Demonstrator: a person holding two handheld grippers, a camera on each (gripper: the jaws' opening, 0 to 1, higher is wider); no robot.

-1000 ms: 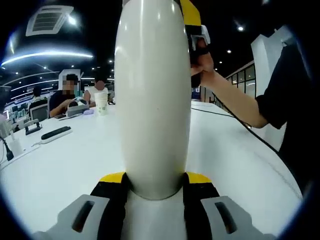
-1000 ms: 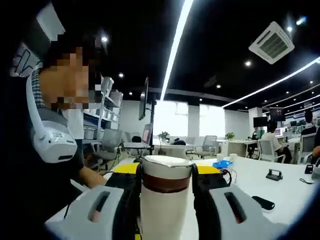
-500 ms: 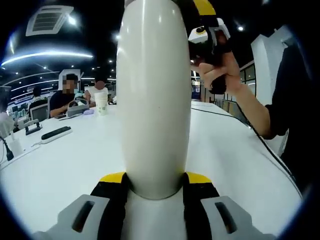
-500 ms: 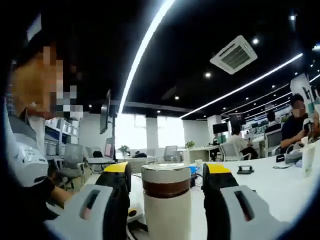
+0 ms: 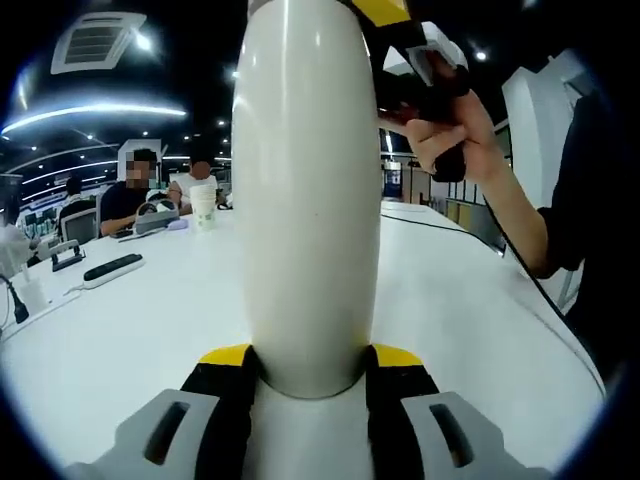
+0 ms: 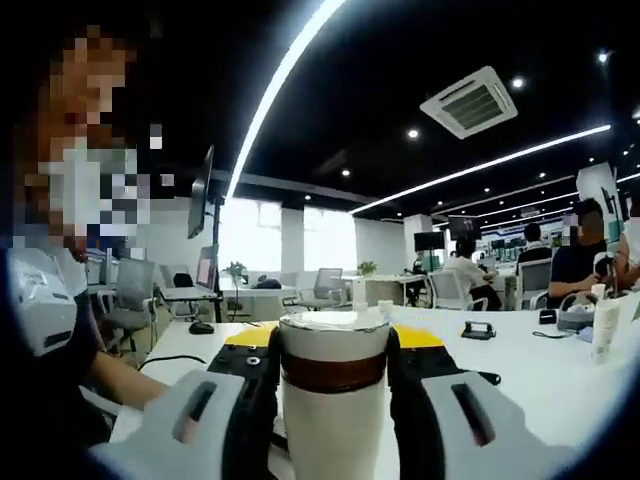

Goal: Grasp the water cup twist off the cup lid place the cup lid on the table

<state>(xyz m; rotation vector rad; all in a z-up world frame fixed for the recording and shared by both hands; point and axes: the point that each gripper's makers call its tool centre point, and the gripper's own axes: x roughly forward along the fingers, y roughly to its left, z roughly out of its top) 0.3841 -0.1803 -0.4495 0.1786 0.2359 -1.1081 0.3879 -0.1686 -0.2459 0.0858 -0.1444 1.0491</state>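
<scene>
A tall white water cup (image 5: pixel 305 200) stands upright in the left gripper view, and my left gripper (image 5: pixel 305 365) is shut on its lower body with the yellow-tipped jaws pressed to both sides. At the cup's top right, a hand (image 5: pixel 450 130) holds my right gripper (image 5: pixel 415 70). In the right gripper view the cup lid (image 6: pixel 333 370), white with a brown band, sits between the jaws of my right gripper (image 6: pixel 335 338), which is shut on its sides. The lid's join with the cup body is hidden below the jaws.
The white table (image 5: pixel 120 330) stretches out below the cup. A paper cup (image 5: pixel 203 205), a black power strip (image 5: pixel 112 266) and seated people are at the far left. A black cable (image 5: pixel 440 225) runs along the right. The holder's body (image 6: pixel 50 330) is close on the left.
Half a second ago the right gripper's jaws stood apart from the lid; now they are closed on it again. The right gripper view has rolled and shifted. The left gripper has held still.
</scene>
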